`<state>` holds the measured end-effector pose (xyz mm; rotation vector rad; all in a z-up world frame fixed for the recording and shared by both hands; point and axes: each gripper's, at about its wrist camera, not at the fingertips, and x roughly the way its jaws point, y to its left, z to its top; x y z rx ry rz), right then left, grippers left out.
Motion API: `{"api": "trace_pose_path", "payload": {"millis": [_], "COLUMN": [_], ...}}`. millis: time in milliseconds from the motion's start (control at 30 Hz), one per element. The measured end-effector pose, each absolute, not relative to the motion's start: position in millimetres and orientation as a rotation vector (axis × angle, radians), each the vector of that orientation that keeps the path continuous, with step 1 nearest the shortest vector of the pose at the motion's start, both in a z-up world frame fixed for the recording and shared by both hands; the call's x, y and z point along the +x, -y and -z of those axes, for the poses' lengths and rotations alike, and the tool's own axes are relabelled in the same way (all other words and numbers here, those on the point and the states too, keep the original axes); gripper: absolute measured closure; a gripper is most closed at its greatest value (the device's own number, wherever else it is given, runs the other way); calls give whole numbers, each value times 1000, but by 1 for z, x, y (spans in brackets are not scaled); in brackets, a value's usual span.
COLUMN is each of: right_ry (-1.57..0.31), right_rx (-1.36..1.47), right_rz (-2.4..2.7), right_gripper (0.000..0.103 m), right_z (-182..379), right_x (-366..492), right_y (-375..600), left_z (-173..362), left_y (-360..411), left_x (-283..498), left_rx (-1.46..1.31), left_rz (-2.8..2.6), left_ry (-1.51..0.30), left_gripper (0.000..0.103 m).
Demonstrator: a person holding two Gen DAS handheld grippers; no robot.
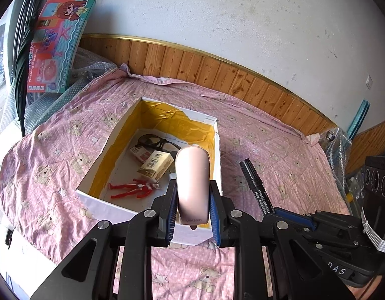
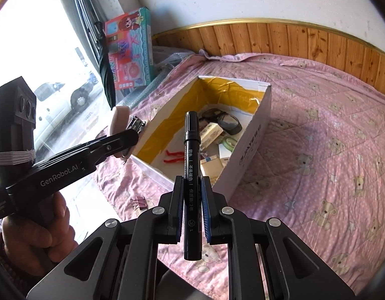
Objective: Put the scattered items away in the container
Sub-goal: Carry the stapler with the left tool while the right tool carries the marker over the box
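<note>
From the left wrist, the left gripper had its jaws clenched on a pink stapler (faint lettering, unreadable) above the near rim of the white box.

From the right wrist, the right gripper gripped a black marker printed "防水", over the pink bear quilt beside the box's near corner.

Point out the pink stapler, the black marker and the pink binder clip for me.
pink stapler (image 1: 192, 182), left wrist view, middle of its top cover.
black marker (image 2: 191, 175), right wrist view, printed barrel.
pink binder clip (image 2: 138, 203), right wrist view, clip body.
</note>
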<state>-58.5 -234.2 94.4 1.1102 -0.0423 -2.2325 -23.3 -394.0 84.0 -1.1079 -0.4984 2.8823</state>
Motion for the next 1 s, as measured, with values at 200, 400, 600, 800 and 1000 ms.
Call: {"api": "trace_pose_path", "payload": {"millis": [200, 400, 600, 800, 1000], "right_ry": [24, 16, 16, 9, 22], "right_rx": [1102, 1097, 1106, 1105, 1110], "right_rz": [2224, 2218, 2214, 2218, 2228], "right_gripper": [89, 89, 89, 89, 89], "right_z": [-98, -100, -95, -95, -97], "right_x": [-70, -83, -97, -109, -127], "right_y": [251, 265, 277, 283, 282], "left_z": [-81, -79, -77, -74, -68], "left_y": [420, 439, 448, 455, 461], "left_x": [-28, -34, -42, -49, -54], "left_rx": [-1115, -1118, -1133, -1145, -1166], "left_rz": [-2901, -2910, -2911, -2916, -2910], "left_ry": [544, 568, 569, 575, 604], "left_gripper": [79, 79, 79, 79, 79]}}
